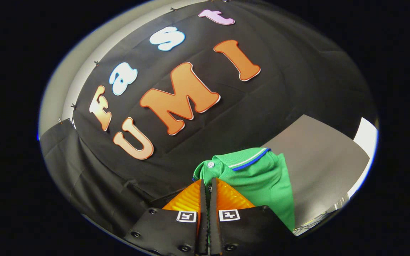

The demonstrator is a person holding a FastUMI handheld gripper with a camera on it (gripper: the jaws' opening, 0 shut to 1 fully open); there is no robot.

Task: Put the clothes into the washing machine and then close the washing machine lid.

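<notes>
Green polo shirt (262, 177) is hanging just ahead of the gripper (208, 185), to its right side, collar up and body trailing down. Its fingers are pressing together, seemingly pinching cloth near the collar button. Grey surface (319, 156) is lying beyond the shirt.

You have no readable text on the shirt (262, 177); each of the two fingers (190, 199) carries a square black-and-white marker (186, 216), a coded pattern with no words or numbers to read
</notes>
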